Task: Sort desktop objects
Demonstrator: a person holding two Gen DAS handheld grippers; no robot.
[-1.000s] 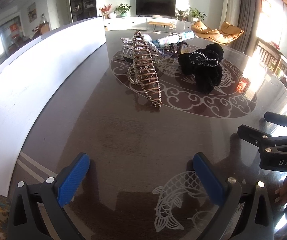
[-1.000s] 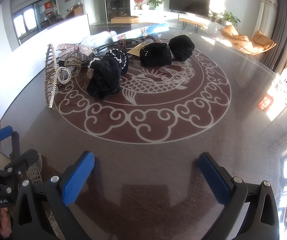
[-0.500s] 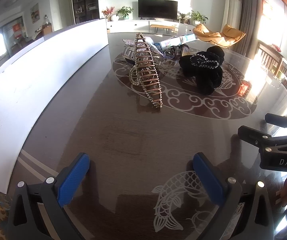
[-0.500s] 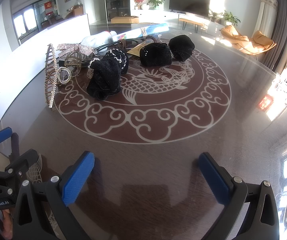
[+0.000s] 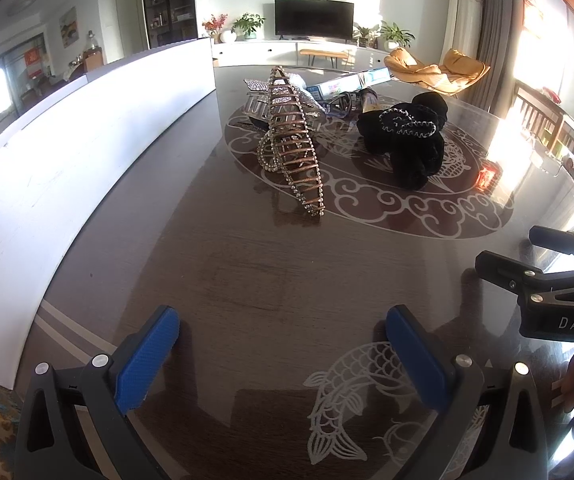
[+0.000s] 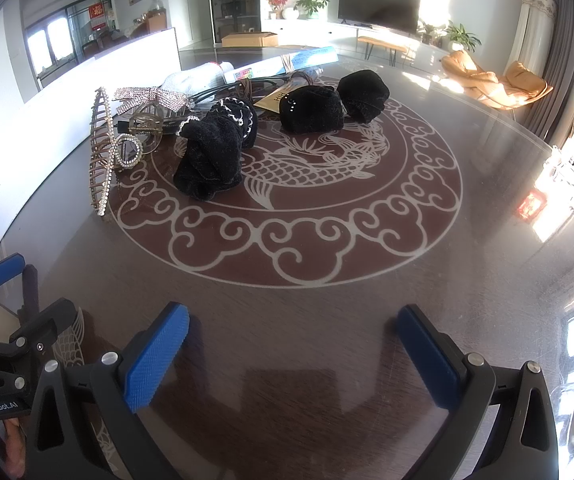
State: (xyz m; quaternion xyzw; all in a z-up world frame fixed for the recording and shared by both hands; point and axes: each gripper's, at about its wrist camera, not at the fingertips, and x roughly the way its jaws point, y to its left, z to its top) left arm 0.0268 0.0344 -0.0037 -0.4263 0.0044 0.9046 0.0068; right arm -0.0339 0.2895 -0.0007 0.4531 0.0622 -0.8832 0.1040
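The left gripper (image 5: 283,352) is creeping slightly toward the hair clip (image 5: 295,152) at twelve o'clock on the table (image 5: 287,272), so a pick seems to be starting. Both it and the right gripper (image 6: 291,352) are hanging wide open, holding nothing

A home living room: television (image 5: 313,19), armchair (image 5: 435,70).

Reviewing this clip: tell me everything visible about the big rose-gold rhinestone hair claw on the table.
The hair claw is a long, pointed, metallic rose-gold clip with rows of curved teeth and rhinestone-studded edges, plus a rhinestone loop at its side. It stands on its teeth on the dark table, at the medallion's left edge, its tip towards the cameras. Behind it lie a sparkly bow and a clear clip. Neither hand-held gripper touches it.
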